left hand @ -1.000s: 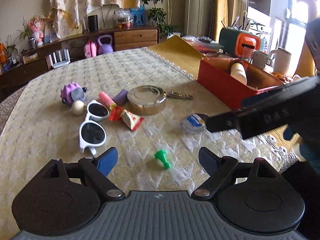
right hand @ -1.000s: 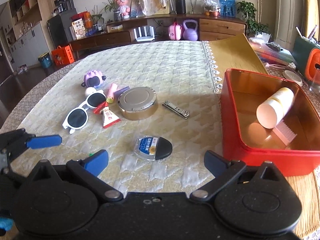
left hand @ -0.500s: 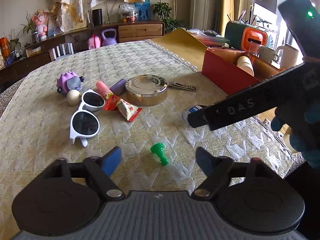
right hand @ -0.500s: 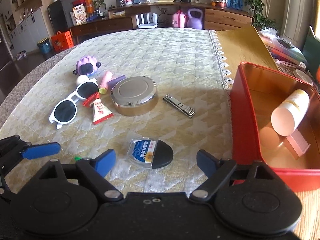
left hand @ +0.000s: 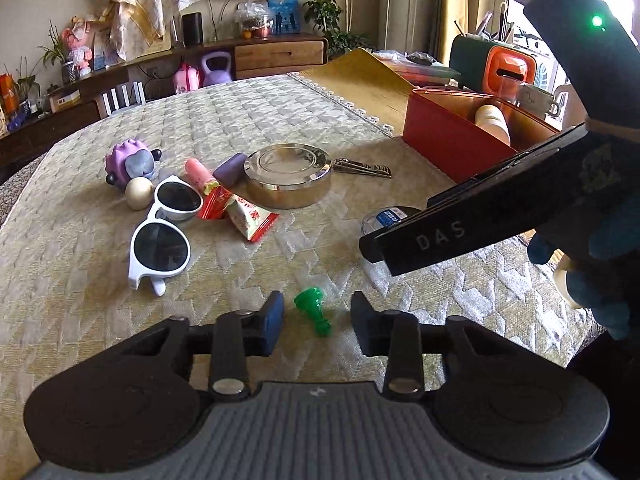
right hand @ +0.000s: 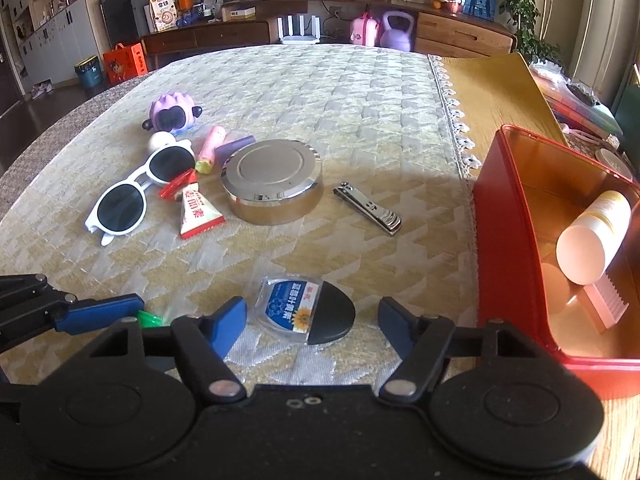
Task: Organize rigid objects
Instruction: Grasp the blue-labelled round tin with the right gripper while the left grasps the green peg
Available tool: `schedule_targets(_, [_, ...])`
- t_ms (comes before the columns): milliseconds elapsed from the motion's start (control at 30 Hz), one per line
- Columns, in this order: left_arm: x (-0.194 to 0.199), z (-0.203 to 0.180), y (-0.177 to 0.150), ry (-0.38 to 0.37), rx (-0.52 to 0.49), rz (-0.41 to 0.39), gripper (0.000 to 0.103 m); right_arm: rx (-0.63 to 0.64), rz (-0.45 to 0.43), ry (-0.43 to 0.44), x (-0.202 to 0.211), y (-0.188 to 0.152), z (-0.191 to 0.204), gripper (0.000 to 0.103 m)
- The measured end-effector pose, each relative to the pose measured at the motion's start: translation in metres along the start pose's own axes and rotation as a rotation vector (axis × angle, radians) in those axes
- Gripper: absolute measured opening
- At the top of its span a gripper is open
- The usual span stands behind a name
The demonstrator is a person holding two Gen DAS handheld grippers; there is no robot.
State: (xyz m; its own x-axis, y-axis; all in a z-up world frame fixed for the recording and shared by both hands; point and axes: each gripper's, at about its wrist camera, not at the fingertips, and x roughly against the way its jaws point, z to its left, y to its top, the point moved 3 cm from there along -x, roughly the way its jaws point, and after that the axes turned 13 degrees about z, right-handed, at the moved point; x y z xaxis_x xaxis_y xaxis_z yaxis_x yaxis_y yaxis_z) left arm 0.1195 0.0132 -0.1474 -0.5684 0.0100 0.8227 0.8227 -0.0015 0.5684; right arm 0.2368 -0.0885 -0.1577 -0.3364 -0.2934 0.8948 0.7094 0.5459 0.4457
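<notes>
A small green peg [left hand: 313, 309] lies on the tablecloth between the fingers of my left gripper [left hand: 317, 320], which is open around it with gaps on both sides. My right gripper [right hand: 312, 322] is open around a flat blue-labelled case with a black cap [right hand: 307, 310]; that case also shows in the left wrist view [left hand: 386, 216]. A red box [right hand: 516, 240] at the right holds a cream bottle [right hand: 592, 236] and a pink brush [right hand: 606, 306]. White sunglasses [right hand: 138, 190], a round metal tin [right hand: 272, 180] and nail clippers [right hand: 366, 202] lie further out.
A purple toy [left hand: 130, 162], a cream ball [left hand: 139, 193], a pink tube [left hand: 198, 170], a purple block [left hand: 230, 168] and a red-white sachet [left hand: 250, 216] lie at the left. The right gripper's body [left hand: 500, 208] crosses the left wrist view. A sideboard [right hand: 360, 32] stands behind.
My left gripper has narrowed around the green peg. My right gripper has moved forward and its fingers now flank the blue-labelled case.
</notes>
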Motion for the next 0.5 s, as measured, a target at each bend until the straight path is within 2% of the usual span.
schedule_targets(100, [0.0001, -0.0005, 0.0005, 0.002, -0.004, -0.001, 0.029, -0.001, -0.006, -0.004, 0.0004, 0.0002, -0.0003, 0.066])
schedule_targets(167, [0.0004, 0.0000, 0.0004, 0.010, -0.004, -0.003, 0.021, -0.003, -0.013, -0.003, 0.0011, -0.0004, -0.0012, 0.060])
schedule_targets(233, [0.0002, 0.0007, 0.0009, 0.014, -0.003, -0.004, 0.019, 0.003, -0.018, -0.015, 0.0017, -0.0011, -0.0011, 0.054])
schedule_targets(500, [0.0008, 0.0008, 0.0011, 0.017, -0.011, -0.002, 0.016, -0.010, -0.031, -0.016, 0.0082, -0.0074, -0.0029, 0.054])
